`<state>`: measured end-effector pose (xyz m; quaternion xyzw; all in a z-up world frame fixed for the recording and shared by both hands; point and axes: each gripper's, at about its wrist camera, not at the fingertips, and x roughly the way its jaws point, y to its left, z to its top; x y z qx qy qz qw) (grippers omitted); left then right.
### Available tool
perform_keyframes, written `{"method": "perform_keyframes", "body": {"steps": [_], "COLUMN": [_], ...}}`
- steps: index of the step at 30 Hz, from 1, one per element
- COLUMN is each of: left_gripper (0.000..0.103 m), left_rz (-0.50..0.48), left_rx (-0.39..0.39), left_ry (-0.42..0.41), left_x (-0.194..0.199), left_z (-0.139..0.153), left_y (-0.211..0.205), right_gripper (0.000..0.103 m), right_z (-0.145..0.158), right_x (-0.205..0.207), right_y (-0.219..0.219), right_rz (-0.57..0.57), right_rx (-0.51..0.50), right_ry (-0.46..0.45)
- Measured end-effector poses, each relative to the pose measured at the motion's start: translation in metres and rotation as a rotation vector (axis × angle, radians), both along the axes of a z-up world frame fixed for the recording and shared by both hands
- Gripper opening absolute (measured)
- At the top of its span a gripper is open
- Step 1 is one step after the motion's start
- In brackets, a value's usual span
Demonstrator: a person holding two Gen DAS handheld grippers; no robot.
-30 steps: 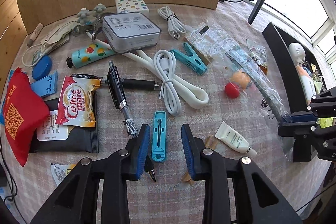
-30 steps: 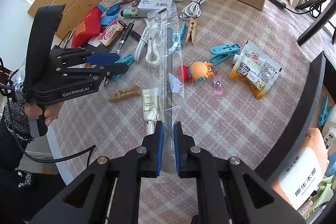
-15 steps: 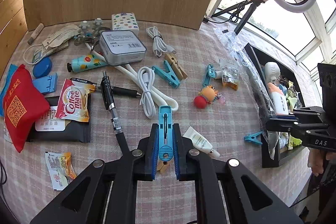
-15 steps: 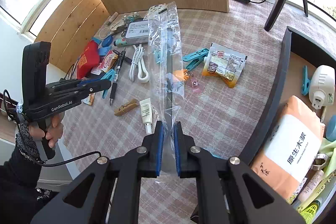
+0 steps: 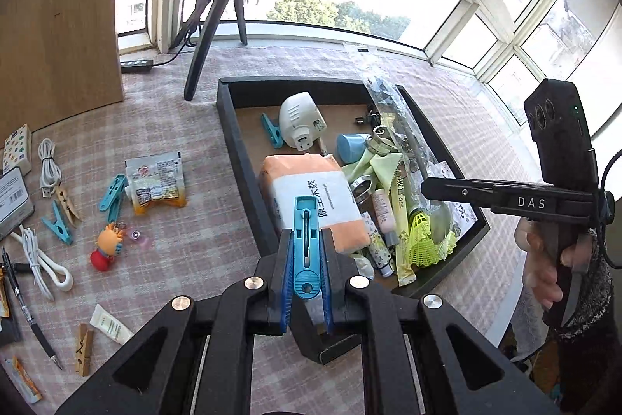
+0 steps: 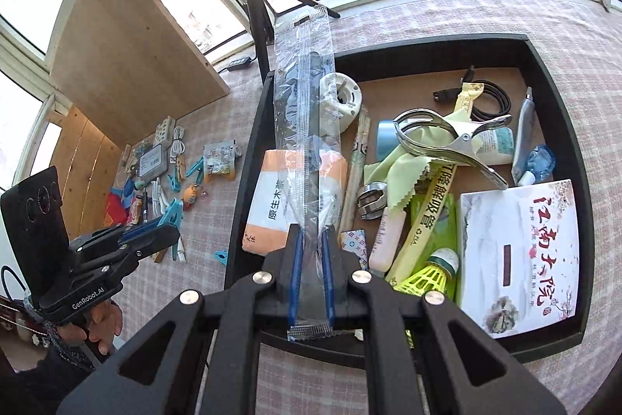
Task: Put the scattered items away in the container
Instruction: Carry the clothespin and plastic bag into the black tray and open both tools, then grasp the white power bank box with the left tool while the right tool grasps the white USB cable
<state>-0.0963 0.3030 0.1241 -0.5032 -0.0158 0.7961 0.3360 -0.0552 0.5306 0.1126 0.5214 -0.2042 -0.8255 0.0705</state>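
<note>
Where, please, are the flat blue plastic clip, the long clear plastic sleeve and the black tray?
flat blue plastic clip [image 5: 306,240], left wrist view, its middle.
long clear plastic sleeve [image 6: 305,104], right wrist view, upper half.
black tray [image 6: 248,158], right wrist view, left wall.

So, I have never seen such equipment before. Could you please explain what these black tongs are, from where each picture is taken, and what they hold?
There is no robot here. A person holds one hand tool in each hand, and each tool ends in two-fingered tongs with a wide-angle camera looking along them. So each picture looks out from one tool.

In the left view, the left tongs are shut on a blue plastic clip. Their jaws have just closed on it. The other tool appears at the right of that view.

In the right view, the right tongs are shut on a long clear plastic packet.

Both are above a black tray, the container, which already holds a tissue pack, a yellow shuttlecock and a metal clamp. On the checked tablecloth beside it lie pegs, white cables and a small doll.
</note>
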Motion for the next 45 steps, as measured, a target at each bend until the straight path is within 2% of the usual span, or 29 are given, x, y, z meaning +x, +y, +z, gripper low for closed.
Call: {"method": "perform_keyframes", "body": {"steps": [3, 4, 5, 6, 7, 10, 12, 18, 24, 32, 34, 38, 45], "left_gripper": [0.012, 0.018, 0.043, 0.061, 0.058, 0.052, 0.043, 0.042, 0.041, 0.041, 0.044, 0.057, 0.058], "left_rz": [-0.059, -0.074, -0.081, -0.080, -0.070, -0.063, -0.053, 0.031, 0.147, 0.417, 0.513, 0.659, 0.637], "left_rx": [0.030, 0.030, 0.011, -0.006, -0.007, -0.014, -0.026, -0.027, -0.061, -0.114, -0.119, -0.128, -0.172], "left_ry": [0.007, 0.012, 0.012, 0.016, 0.031, 0.041, 0.045, 0.036, 0.025, -0.028, -0.040, -0.066, -0.117], "left_x": [0.003, 0.004, 0.004, 0.005, 0.005, 0.006, 0.007, 0.002, 0.002, -0.004, -0.012, -0.040, -0.101], "left_z": [0.004, 0.005, 0.004, 0.003, 0.003, 0.004, 0.004, -0.001, -0.010, -0.025, -0.027, -0.029, -0.035], "left_y": [0.035, 0.045, 0.054, 0.060, 0.062, 0.059, 0.050, 0.006, -0.062, -0.189, -0.221, -0.262, -0.265], "right_gripper": [0.011, 0.013, 0.028, 0.046, 0.051, 0.052, 0.051, 0.051, 0.051, 0.051, 0.051, 0.051, 0.051], "right_z": [0.001, 0.002, 0.003, 0.006, 0.010, 0.017, 0.019, 0.022, 0.023, 0.016, 0.013, 0.009, -0.012], "right_x": [0.008, 0.009, 0.010, 0.011, 0.014, 0.016, 0.017, 0.011, -0.004, -0.038, -0.048, -0.072, -0.127], "right_y": [0.013, 0.013, 0.015, 0.016, 0.018, 0.027, 0.030, 0.014, -0.023, -0.087, -0.107, -0.144, -0.195], "right_rz": [-0.002, 0.005, -0.006, -0.032, -0.057, -0.100, -0.107, -0.068, 0.030, 0.161, 0.203, 0.262, 0.330], "right_rx": [-0.010, -0.007, 0.009, 0.030, 0.047, 0.044, 0.037, 0.047, 0.070, 0.083, 0.103, 0.143, 0.201], "right_ry": [0.008, 0.009, 0.008, 0.023, 0.053, 0.091, 0.101, 0.116, 0.136, 0.114, 0.105, 0.077, -0.002]}}
